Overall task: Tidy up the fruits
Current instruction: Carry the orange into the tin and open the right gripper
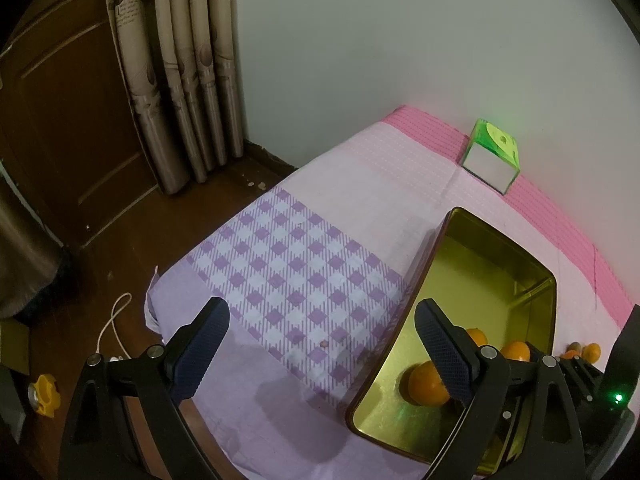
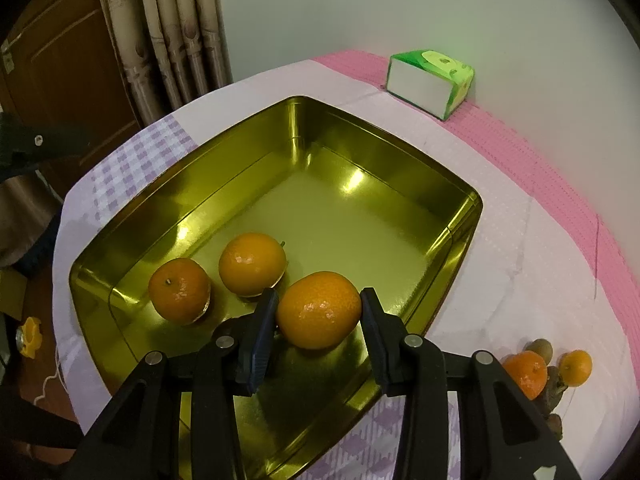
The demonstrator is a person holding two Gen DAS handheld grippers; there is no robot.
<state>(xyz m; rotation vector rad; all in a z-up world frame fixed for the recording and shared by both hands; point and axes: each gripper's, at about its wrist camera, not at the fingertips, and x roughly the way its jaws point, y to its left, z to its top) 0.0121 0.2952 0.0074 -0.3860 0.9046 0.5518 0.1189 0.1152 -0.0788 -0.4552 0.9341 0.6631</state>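
My right gripper (image 2: 319, 310) is shut on an orange (image 2: 319, 309) and holds it over the near part of a gold metal tin (image 2: 460, 216). Two more oranges (image 2: 252, 264) (image 2: 179, 290) lie inside the tin at its near left. My left gripper (image 1: 320, 344) is open and empty, hovering over the checked purple cloth (image 1: 296, 272) left of the tin (image 1: 432, 248). One orange (image 1: 426, 384) shows in the tin behind its right finger. Loose oranges (image 2: 526, 372) and small brownish fruits (image 2: 540, 350) lie on the cloth to the tin's right.
A green and white tissue box (image 2: 430, 80) stands at the back by the wall on the pink cloth (image 2: 560, 168). The table edge drops to a wooden floor on the left, with a curtain (image 1: 176, 72), a door, a white cable (image 1: 114, 328) and a yellow object (image 1: 46, 394).
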